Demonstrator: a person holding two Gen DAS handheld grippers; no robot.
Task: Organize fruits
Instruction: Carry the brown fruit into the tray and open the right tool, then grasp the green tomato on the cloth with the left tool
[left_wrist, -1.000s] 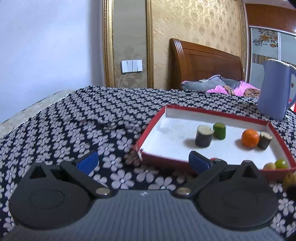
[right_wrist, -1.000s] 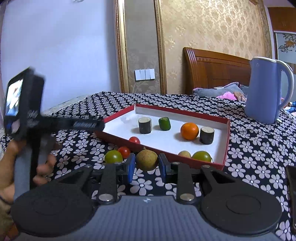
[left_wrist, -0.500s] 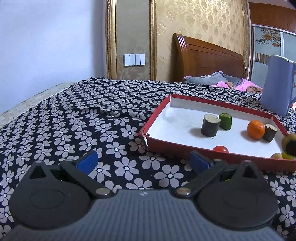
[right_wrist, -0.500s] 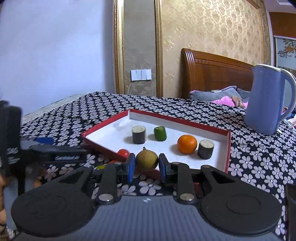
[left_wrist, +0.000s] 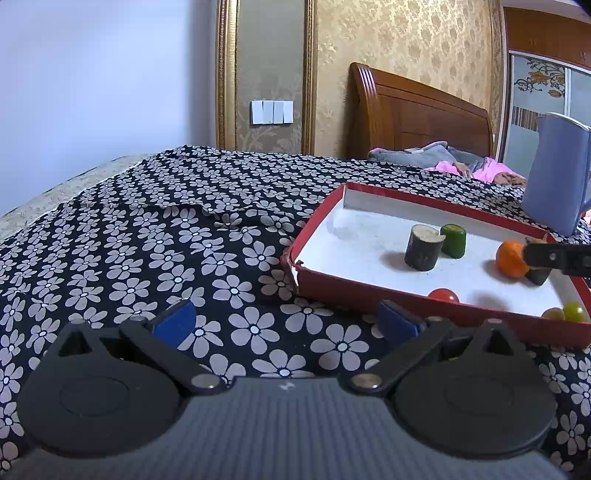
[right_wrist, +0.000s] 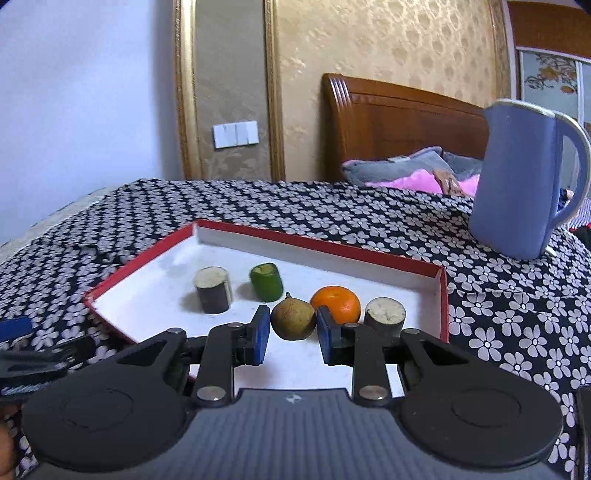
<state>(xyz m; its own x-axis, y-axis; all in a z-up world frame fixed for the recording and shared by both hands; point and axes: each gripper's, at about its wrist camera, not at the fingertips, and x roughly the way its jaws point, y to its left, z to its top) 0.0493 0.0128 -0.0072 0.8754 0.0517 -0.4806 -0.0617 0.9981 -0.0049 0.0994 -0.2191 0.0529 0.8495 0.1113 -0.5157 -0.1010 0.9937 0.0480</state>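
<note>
A red-rimmed white tray (right_wrist: 140, 266) lies on the flowered cloth; it also shows in the left wrist view (left_wrist: 332, 206). It holds an orange (right_wrist: 336, 303), a green cylinder (right_wrist: 266, 281), two dark cylinders (right_wrist: 213, 290) (right_wrist: 385, 317), and in the left wrist view a red tomato (left_wrist: 443, 295) and two small fruits (left_wrist: 565, 313). My right gripper (right_wrist: 291, 332) is shut on a brown-green round fruit (right_wrist: 293, 319), held over the tray's front part. My left gripper (left_wrist: 284, 319) is open and empty, low over the cloth left of the tray.
A blue kettle (right_wrist: 524, 177) stands on the cloth behind the tray to the right. A wooden headboard (right_wrist: 399, 125) and bedding (right_wrist: 406, 173) lie behind. The flowered cloth (left_wrist: 147, 240) stretches to the left of the tray.
My right gripper has carried the brown-green fruit up from the cloth and forward over the tray. My left gripper has drawn back to the left, away from the tray.
</note>
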